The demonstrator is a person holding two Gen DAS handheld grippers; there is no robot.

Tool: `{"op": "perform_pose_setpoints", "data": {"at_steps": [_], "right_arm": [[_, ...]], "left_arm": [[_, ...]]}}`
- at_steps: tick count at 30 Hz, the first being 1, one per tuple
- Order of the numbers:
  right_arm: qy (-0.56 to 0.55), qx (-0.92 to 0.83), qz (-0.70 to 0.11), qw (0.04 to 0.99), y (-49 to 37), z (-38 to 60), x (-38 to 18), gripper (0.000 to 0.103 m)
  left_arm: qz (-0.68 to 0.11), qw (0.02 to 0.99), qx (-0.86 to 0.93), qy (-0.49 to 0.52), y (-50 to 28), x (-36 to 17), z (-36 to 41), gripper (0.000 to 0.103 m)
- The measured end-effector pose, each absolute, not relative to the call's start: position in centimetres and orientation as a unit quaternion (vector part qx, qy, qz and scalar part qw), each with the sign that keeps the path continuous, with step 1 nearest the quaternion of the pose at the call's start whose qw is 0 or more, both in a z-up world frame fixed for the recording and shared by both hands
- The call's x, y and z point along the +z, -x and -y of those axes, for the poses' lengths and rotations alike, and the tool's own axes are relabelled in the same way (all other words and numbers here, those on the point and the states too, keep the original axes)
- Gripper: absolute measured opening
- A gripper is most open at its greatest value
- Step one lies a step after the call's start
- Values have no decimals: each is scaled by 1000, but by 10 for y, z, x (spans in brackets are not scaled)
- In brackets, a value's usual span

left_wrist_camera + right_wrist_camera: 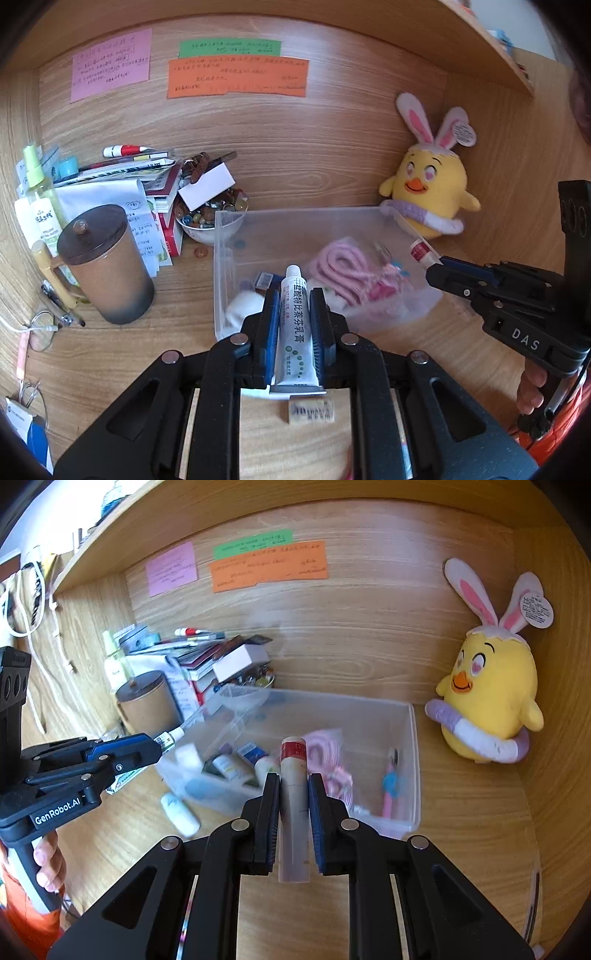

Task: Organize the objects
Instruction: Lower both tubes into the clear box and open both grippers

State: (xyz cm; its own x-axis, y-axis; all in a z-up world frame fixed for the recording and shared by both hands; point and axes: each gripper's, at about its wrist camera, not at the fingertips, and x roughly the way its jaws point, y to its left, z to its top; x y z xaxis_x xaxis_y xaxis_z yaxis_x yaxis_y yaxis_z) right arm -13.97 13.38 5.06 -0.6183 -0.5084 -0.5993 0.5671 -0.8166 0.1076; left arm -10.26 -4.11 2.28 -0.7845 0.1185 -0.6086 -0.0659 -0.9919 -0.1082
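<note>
both grippers clamping tubes rn: left gripper (293,306) on ointment tube (294,328), right gripper (293,786) on red-banded tube (294,805). imo lower well inside clear bin (413,768) b4 letting go.

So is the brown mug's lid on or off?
On: the dark lid sits flat across the brown mug, covering its top.

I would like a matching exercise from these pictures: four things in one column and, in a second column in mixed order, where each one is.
Things:
1. white ointment tube
2. tube with red band
3. pink cord
4. yellow chick toy

Places:
A. lying inside the clear box
B. held in the right gripper
C. on the desk behind the box, against the wooden wall
D. held in the left gripper

Pairs: 1-D, 2-B, 3-A, 4-C
</note>
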Motion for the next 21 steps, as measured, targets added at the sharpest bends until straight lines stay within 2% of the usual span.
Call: {"op": "perform_pose_setpoints", "data": {"at_steps": [17, 18, 21], "right_arm": [[-367, -879, -76, 294, 193, -87, 18, 14], [-368, -879, -80, 293, 193, -86, 16, 14], [-375, -875, -85, 294, 194, -85, 14, 15]], "left_arm": [[36, 73, 924, 373, 155, 1, 37, 16], [37, 75, 923, 375, 156, 1, 36, 18], [40, 76, 923, 374, 156, 4, 37, 31]]}}
